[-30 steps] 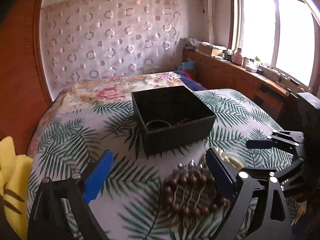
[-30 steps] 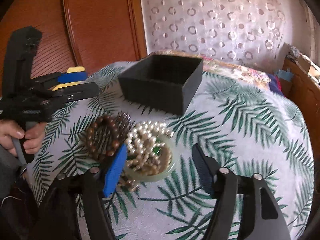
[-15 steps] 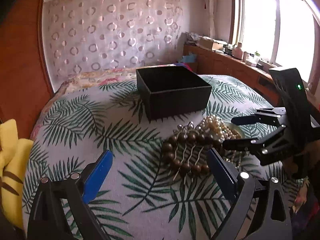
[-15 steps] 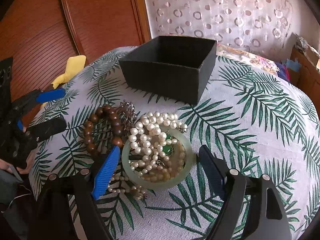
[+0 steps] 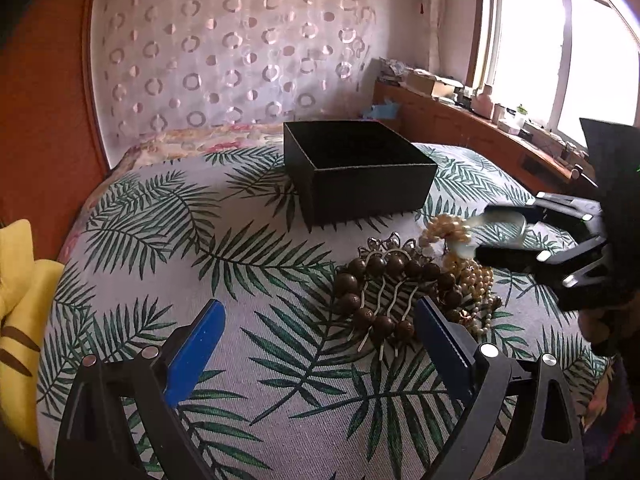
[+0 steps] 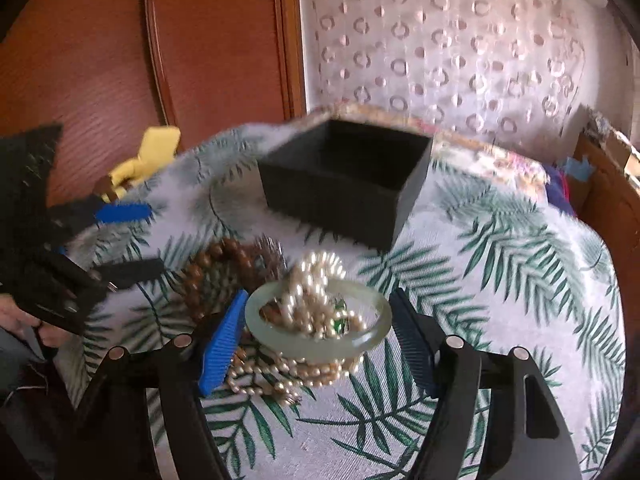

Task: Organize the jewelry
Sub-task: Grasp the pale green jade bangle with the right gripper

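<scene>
A pale green jade bangle (image 6: 318, 330) sits between my right gripper's (image 6: 320, 340) blue pads, lifted off the cloth, with a pearl necklace (image 6: 312, 280) draped through it; the bangle also shows in the left wrist view (image 5: 502, 220). A brown bead bracelet (image 5: 384, 292) and a metal hair comb (image 5: 386, 246) lie on the leaf-print cloth. My left gripper (image 5: 320, 344) is open and empty, just in front of the bracelet. An open black box (image 5: 356, 172) stands behind the jewelry; its inside is hidden from here.
The cloth covers a rounded table (image 5: 160, 240). A yellow cushion (image 5: 16, 280) lies at the left edge. A wooden panel (image 6: 200, 48) and a patterned curtain (image 5: 240, 64) stand behind, with a window ledge (image 5: 500, 116) at right.
My right gripper has closed in around the bangle and raised it, pulling pearls up. My left gripper has drawn back and lowered, so the box interior is out of sight.
</scene>
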### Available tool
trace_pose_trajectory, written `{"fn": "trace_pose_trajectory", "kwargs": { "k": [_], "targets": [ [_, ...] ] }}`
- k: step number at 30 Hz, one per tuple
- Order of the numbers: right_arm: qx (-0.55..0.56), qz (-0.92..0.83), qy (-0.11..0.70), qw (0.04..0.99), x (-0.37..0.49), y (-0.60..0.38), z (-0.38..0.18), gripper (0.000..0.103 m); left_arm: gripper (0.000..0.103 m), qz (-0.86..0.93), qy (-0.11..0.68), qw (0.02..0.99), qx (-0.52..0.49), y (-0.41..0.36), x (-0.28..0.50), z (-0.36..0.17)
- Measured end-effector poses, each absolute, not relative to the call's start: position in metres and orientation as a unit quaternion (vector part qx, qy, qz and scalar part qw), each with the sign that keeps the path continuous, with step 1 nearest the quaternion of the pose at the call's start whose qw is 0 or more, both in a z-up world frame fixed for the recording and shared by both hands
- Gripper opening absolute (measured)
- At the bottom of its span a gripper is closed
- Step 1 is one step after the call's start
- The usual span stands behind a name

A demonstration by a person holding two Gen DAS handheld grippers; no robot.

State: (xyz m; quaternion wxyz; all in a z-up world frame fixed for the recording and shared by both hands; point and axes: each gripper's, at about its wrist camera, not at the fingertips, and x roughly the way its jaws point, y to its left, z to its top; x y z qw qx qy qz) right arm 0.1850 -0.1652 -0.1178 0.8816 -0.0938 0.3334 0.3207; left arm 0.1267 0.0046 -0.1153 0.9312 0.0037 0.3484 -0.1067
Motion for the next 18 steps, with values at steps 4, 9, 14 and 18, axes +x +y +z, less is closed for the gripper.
{"fn": "trace_pose_trajectory", "kwargs": {
  "k": [4, 9, 14, 18],
  "targets": [
    [-0.095, 0.319, 0.305, 0.892, 0.180, -0.169, -0.099, 0.074, 0.091, -0.104, 0.356, 0.929, 0.004, 0.005, 0.129, -0.117],
    [-0.078, 0.320, 0.306, 0.893, 0.182, -0.176, -0.087, 0.074, 0.091, -0.102, 0.362, 0.926, 0.004, 0.005, 0.134, -0.119],
    [-0.073, 0.317, 0.321, 0.889, 0.182, -0.182, -0.083, 0.074, 0.091, -0.100, 0.361, 0.927, 0.009, 0.004, 0.133, -0.119],
    [-0.090, 0.308, 0.350, 0.880, 0.175, -0.191, -0.103, 0.074, 0.091, -0.101, 0.353, 0.930, 0.019, 0.000, 0.130, -0.118]
  ]
}}
